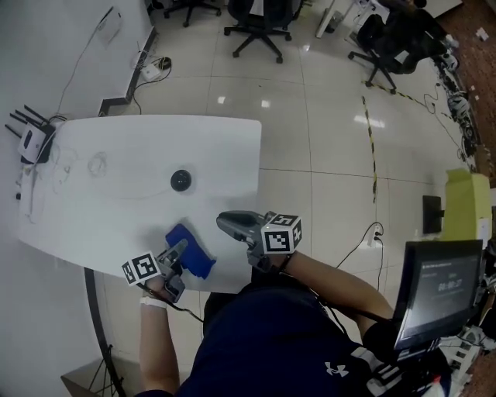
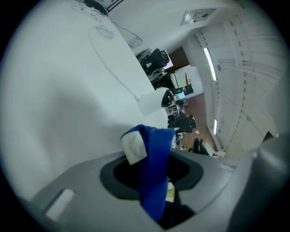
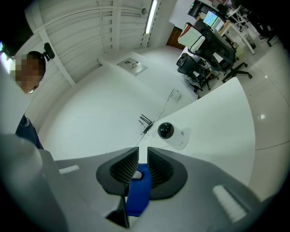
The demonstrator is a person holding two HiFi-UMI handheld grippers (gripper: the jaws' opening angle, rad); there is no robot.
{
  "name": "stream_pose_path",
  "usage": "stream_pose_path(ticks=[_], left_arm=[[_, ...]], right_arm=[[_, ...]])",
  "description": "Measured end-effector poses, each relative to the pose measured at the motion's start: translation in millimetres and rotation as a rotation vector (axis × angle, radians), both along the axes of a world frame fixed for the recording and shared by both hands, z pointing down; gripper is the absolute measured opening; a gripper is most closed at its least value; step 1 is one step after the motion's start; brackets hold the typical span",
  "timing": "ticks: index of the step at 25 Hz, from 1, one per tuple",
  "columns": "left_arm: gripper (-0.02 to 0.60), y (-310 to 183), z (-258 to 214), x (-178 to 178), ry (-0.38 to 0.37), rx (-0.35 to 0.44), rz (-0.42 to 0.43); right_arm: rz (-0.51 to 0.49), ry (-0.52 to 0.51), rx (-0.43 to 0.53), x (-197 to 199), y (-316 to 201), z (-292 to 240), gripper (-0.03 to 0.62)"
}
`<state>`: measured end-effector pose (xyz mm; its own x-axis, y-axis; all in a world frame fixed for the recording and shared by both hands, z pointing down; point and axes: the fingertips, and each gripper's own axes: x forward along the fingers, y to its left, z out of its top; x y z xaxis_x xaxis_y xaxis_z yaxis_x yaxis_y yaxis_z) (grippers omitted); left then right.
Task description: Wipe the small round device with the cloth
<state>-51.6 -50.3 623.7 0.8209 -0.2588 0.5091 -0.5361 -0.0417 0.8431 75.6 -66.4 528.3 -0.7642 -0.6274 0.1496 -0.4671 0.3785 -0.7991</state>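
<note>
The small round device (image 1: pixel 180 180), a white body with a black dome, stands near the middle of the white table (image 1: pixel 116 209); it also shows as the device (image 3: pixel 166 130) ahead of the right jaws and the device (image 2: pixel 156 100) far off. My left gripper (image 1: pixel 182 246) is shut on the blue cloth (image 1: pixel 192 254) near the table's front edge. The cloth (image 2: pixel 154 172), with its white tag, hangs out between that gripper's (image 2: pixel 149 158) jaws. My right gripper (image 1: pixel 222 222) hovers beside it, pointing toward the device. Its (image 3: pixel 141 154) jaws stand a narrow slit apart, holding nothing, with blue cloth (image 3: pixel 138 192) seen below them.
A white router (image 1: pixel 31 141) with black antennas sits at the table's far left corner, and a thin cable (image 1: pixel 97 164) lies on the tabletop. Office chairs (image 1: pixel 263 23) stand on the tiled floor beyond. A monitor (image 1: pixel 438 287) is at the right.
</note>
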Motion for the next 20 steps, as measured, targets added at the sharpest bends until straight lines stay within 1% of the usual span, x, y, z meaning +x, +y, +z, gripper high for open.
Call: stream_pose_path(ticks=[1, 4, 5, 6, 9, 10, 11, 13, 16, 17, 18, 19, 20], left_arm=[[0.154, -2.6, 2.3, -3.5, -0.051, 0.050, 0.002], [0.164, -14.0, 6.2, -8.4, -0.263, 0.247, 0.065], [0.166, -13.7, 5.0, -6.4, -0.311, 0.287, 0.078], [0.166, -9.3, 2.3, -1.7, -0.332, 0.308, 0.083], [0.166, 6.6, -2.3, 11.9, -0.323, 0.322, 0.081], [0.166, 6.5, -0.7, 10.6, -0.337, 0.327, 0.079], [0.166, 4.3, 2.0, 6.0, -0.371, 0.333, 0.080], [0.183, -3.2, 9.6, -9.2, -0.484, 0.353, 0.090], [0.255, -20.5, 21.4, -29.7, -0.662, 0.408, 0.128], [0.268, -25.3, 23.6, -33.6, -0.720, 0.435, 0.143], [0.282, -28.4, 24.1, -36.7, -0.786, 0.478, 0.160], [0.299, -30.0, 21.6, -39.4, -0.857, 0.536, 0.177], [0.301, -30.5, 14.5, -41.4, -0.918, 0.599, 0.188]], right_arm=[[-0.005, -0.003, 0.000, -0.3, 4.9, -0.8, 0.064], [-0.018, -0.007, 0.002, 2.6, 13.3, -1.5, 0.064], [-0.019, -0.008, 0.002, 6.6, 18.6, -3.3, 0.064], [-0.017, -0.009, 0.001, 11.8, 26.6, -6.0, 0.064], [-0.004, -0.011, -0.004, 22.4, 45.9, -10.0, 0.064], [-0.003, -0.010, -0.006, 22.3, 46.1, -9.3, 0.063], [-0.004, -0.007, -0.007, 20.9, 44.4, -8.4, 0.063], [-0.007, -0.003, -0.009, 15.9, 39.1, -6.1, 0.063], [-0.011, 0.005, -0.013, 6.9, 27.1, -0.1, 0.060], [-0.013, 0.010, -0.012, 5.9, 24.3, 0.8, 0.060], [-0.012, 0.017, -0.009, 6.3, 23.6, 0.3, 0.058], [-0.007, 0.024, -0.007, 7.5, 24.5, -1.4, 0.057], [0.003, 0.030, -0.007, 8.8, 25.4, -3.6, 0.052]])
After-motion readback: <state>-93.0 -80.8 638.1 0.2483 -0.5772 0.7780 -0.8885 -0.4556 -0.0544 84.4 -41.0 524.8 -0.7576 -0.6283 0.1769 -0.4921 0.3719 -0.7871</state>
